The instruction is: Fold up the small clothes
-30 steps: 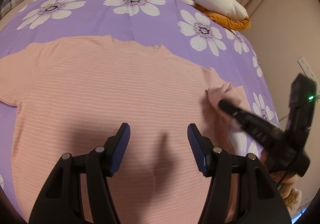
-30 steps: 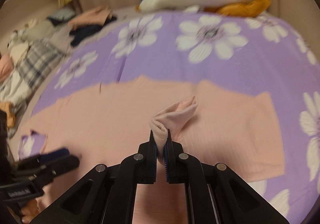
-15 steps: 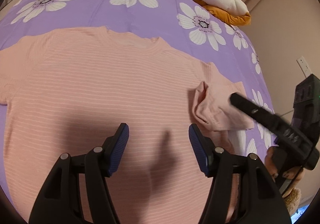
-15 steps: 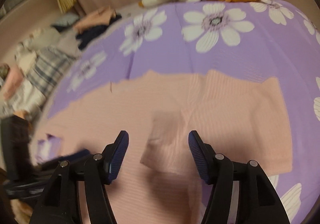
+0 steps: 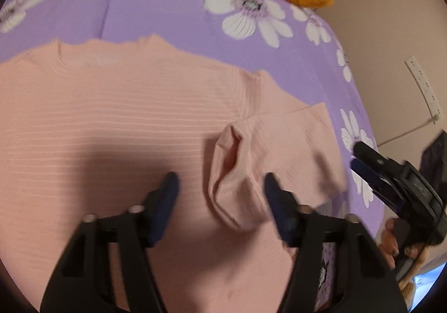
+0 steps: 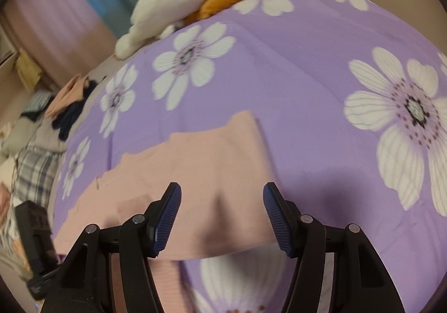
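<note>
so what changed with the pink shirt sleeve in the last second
The right gripper let go of the pink striped t-shirt's sleeve: a second ago it was pinched shut on it; now the jaws are open and empty, drawn back off the shirt's edge. The sleeve lies folded inward on the shirt. The left gripper shifted toward that fold, its jaws closing a little, holding nothing. The purple flowered bedsheet and shirt body stayed put.

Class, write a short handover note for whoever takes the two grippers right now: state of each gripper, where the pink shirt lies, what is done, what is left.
Left gripper: open, jaws just closing somewhat, holding nothing, above the folded sleeve.
Right gripper: open, empty, off the shirt's right edge.
Pink shirt: flat, front up, on the purple floral bedspread.
Done: right sleeve folded in, a bit rumpled.
Left: the other sleeve, then the body folds.
</note>
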### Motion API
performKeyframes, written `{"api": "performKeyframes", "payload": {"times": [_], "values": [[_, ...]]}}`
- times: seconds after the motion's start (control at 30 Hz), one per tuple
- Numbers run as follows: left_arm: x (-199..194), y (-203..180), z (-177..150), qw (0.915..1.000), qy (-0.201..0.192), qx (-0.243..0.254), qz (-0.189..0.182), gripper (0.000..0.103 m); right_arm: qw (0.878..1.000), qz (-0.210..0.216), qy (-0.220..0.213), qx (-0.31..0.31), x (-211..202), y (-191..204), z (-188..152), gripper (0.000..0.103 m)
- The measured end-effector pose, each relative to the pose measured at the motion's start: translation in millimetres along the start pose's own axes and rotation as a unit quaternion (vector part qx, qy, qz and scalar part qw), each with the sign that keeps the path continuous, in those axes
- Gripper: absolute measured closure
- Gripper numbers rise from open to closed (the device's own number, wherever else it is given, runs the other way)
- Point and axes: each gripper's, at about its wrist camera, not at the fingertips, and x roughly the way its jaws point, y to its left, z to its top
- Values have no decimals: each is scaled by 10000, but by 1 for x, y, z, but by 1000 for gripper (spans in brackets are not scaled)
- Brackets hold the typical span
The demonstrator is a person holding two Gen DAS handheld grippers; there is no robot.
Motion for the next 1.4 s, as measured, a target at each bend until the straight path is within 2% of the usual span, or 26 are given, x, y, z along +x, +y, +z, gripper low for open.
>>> {"api": "performKeyframes", "payload": {"times": [0.07, 0.1, 0.13, 0.2, 0.37, 0.73, 0.9, 1.03, 1.13, 1.4], "values": [[8, -2, 1, 10000, -5, -9, -72, 61, 9999, -20, -14, 126, -2, -7, 0, 41], [9, -3, 1, 9999, -58, 21, -111, 71, 9998, -7, -10, 179, -2, -11, 1, 41], [11, -4, 0, 9998, -52, 17, -177, 86, 9997, 0, 2, 229, -1, -13, 2, 41], [16, -5, 0, 9994, 89, -94, -306, 98, 9995, -2, 15, 313, -1, -16, 2, 41], [4, -14, 3, 9995, -129, -98, -259, 98, 9991, -69, 54, 418, 2, -21, 3, 41], [-65, -40, 27, 9953, -850, 302, -345, 98, 9992, -24, 49, 401, 0, -20, 5, 41], [-89, -36, 34, 9929, -1151, 257, -173, 98, 9992, 31, 41, 390, 0, -19, 5, 41], [-109, -27, 40, 9893, -1429, 146, 258, 99, 9994, 36, 56, 332, -1, -14, 5, 41], [-119, -21, 43, 9877, -1541, 74, 248, 99, 9996, 83, 70, 279, 0, -10, 4, 41], [-144, -6, 49, 9812, -1862, -34, 508, 98, 9994, 197, 216, 177, 9, -1, 3, 41]]}}
